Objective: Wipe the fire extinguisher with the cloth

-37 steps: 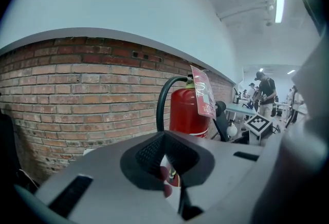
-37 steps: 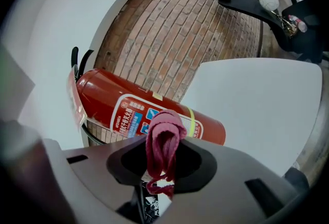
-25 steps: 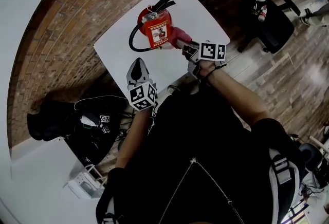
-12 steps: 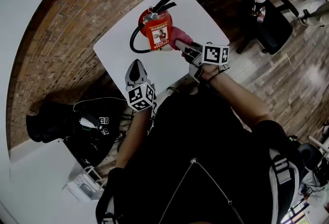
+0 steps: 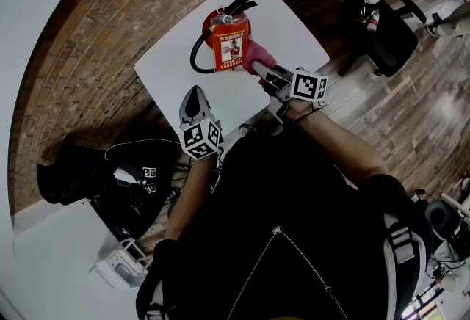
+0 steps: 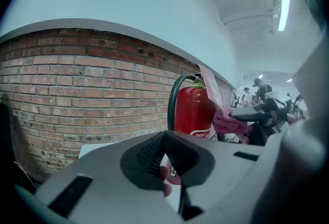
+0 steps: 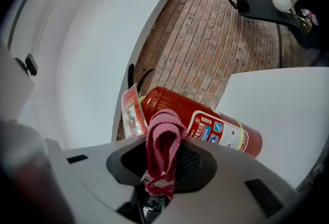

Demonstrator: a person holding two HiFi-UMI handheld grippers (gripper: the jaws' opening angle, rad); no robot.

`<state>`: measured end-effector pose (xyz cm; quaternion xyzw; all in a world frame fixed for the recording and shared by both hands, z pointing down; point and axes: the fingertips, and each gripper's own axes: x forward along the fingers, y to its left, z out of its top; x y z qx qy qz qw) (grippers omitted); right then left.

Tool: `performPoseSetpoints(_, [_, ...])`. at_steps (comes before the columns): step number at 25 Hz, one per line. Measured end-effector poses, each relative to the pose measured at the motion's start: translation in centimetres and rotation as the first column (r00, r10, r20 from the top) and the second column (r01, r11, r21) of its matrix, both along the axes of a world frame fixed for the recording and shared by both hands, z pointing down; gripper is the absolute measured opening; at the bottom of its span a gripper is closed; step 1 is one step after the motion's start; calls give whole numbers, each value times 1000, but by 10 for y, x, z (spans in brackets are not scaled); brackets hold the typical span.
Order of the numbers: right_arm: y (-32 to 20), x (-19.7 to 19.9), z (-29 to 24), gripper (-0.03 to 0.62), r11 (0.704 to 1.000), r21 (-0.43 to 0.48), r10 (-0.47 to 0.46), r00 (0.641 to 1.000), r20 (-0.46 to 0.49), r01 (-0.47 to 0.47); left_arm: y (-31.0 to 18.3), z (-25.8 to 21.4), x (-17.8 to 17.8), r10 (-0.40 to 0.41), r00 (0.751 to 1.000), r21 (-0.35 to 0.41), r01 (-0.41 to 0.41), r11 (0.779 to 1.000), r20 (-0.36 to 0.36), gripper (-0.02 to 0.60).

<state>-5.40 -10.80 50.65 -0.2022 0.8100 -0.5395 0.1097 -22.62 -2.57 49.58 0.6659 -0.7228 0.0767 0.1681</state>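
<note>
A red fire extinguisher (image 5: 228, 43) with a white label stands on the small white table (image 5: 165, 69). Its black hose (image 5: 194, 56) curls at its left. My right gripper (image 5: 263, 70) is shut on a pink cloth (image 5: 257, 56), which presses against the extinguisher's right side. In the right gripper view the cloth (image 7: 163, 143) hangs folded between the jaws, just in front of the red cylinder (image 7: 205, 125). My left gripper (image 5: 193, 92) hovers over the table's near edge, shut and holding nothing, apart from the extinguisher (image 6: 193, 110).
A brick wall (image 5: 81, 62) runs behind the table. A black office chair (image 5: 382, 25) stands on the wooden floor to the right. A black bag (image 5: 110, 172) and a white box (image 5: 121, 261) lie at the lower left.
My right gripper and the cloth have slid a little along the extinguisher's side, back toward the person. The left gripper has barely moved.
</note>
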Motion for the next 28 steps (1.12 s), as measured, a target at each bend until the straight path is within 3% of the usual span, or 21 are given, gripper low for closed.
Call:
performPoseSetpoints(8, [10,-13,11,115,990,-20,140,989,47,-139,9,2,-14,27,1000,-4,-27,1000,-3,5])
performPoseSetpoints(15, [4,-16,32,115,969,-49,244,970,-5,-244,19,9,-36,53,999,-8,-54,999,-11,5])
performPoseSetpoints(28, [3,-22,74,114,936,-141,314,946,-82,-323,17,14,-52,135,991,37,-134,990,-19,5])
